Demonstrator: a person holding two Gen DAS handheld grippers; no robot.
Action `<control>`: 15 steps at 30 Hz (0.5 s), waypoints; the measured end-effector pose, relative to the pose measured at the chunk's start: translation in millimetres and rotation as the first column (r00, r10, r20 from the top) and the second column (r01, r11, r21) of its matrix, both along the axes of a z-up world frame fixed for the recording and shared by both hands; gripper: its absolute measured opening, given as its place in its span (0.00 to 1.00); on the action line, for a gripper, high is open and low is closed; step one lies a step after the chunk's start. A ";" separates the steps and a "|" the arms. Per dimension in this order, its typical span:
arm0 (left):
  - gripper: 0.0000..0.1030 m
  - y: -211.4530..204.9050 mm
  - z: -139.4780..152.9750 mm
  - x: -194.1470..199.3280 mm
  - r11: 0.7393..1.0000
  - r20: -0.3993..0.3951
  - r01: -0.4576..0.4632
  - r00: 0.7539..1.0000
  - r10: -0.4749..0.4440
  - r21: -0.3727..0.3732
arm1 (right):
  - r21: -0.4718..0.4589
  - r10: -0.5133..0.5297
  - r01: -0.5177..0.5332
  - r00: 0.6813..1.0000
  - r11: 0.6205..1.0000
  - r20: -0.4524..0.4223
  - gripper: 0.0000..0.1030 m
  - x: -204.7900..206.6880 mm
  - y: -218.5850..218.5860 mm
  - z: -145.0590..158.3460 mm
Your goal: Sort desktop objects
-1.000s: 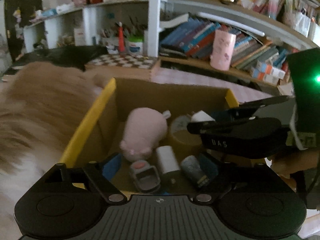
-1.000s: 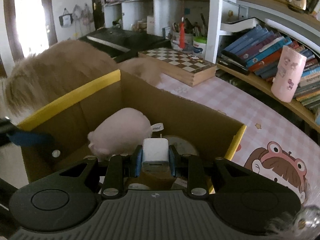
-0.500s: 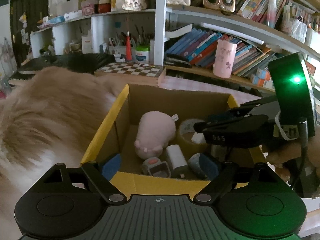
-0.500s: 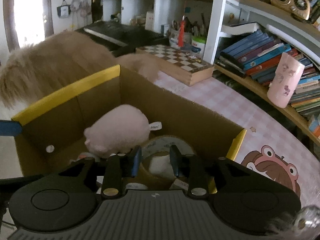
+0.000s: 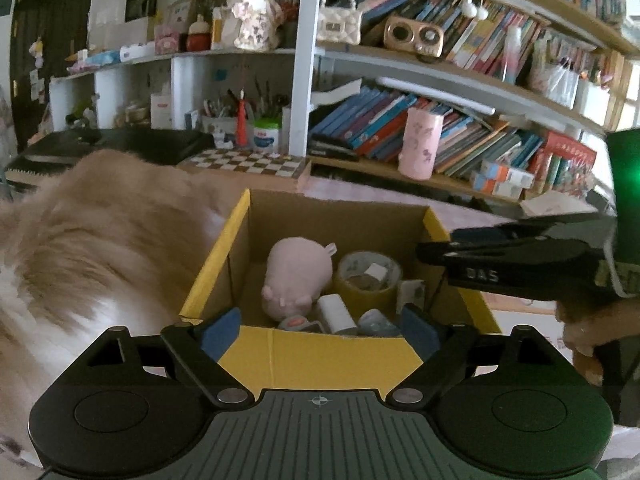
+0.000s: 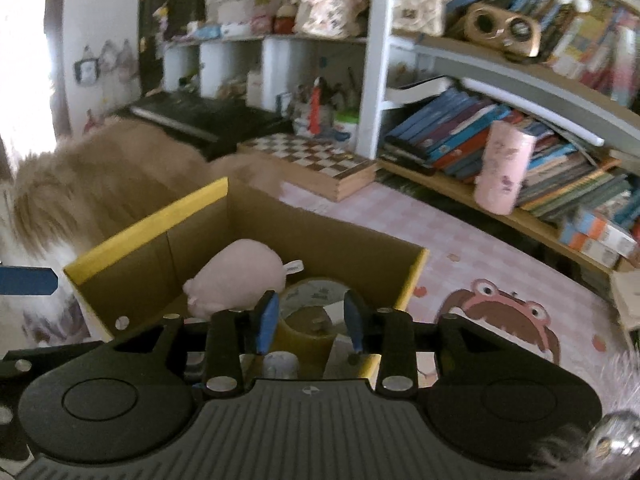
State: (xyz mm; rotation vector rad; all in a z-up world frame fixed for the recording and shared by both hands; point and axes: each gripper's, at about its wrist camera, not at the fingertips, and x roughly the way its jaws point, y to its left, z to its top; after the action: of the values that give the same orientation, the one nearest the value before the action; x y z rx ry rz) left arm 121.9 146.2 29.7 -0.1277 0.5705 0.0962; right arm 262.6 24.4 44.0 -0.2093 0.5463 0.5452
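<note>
A cardboard box with yellow flaps (image 5: pixel 320 356) (image 6: pixel 148 224) holds a pink plush toy (image 5: pixel 298 276) (image 6: pixel 236 276), a tape roll (image 5: pixel 347 285) (image 6: pixel 316 292) and small items. A white charger cube (image 5: pixel 376 271) lies inside the tape roll, and another white charger (image 5: pixel 336 314) rests beside the plush. My left gripper (image 5: pixel 320 330) hangs over the near flap, jaws wide and still opening, with nothing between them. My right gripper (image 6: pixel 311 320) (image 5: pixel 432 250) hovers above the box's right side, its jaws opening and empty.
A long-haired tan cat (image 5: pixel 100 240) (image 6: pixel 100 184) presses against the box's left side. Behind stand a chessboard box (image 6: pixel 316 160), a pink cup (image 6: pixel 504 168) and crowded bookshelves. A pink checked mat with a cartoon figure (image 6: pixel 508 320) lies to the right. A hand (image 5: pixel 580 320) holds the right gripper.
The right gripper let go of the white charger cube, which now lies in the tape roll, and its jaws have parted. Both grippers pulled back and up from the box.
</note>
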 end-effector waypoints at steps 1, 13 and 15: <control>0.89 0.6 1.1 -4.2 1.000 0.010 0.002 1.000 -0.002 -0.004 | 0.006 -0.016 0.016 1.000 1.000 0.007 0.33 -7.0 -2.6 2.1; 0.94 8.7 2.3 -52.3 1.000 0.106 0.020 0.994 -0.017 -0.023 | 0.059 -0.214 0.212 0.976 0.976 0.036 0.38 -91.8 -31.8 9.1; 0.94 8.8 0.0 -58.4 0.999 0.106 0.027 0.994 -0.025 -0.024 | 0.058 -0.237 0.235 0.971 0.970 0.032 0.38 -105.3 -34.2 6.9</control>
State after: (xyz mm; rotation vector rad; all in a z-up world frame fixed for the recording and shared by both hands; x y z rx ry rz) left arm 63.5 155.0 29.7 -0.1494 0.4676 0.0565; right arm 157.3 -9.8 50.9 -0.1016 0.5099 0.3232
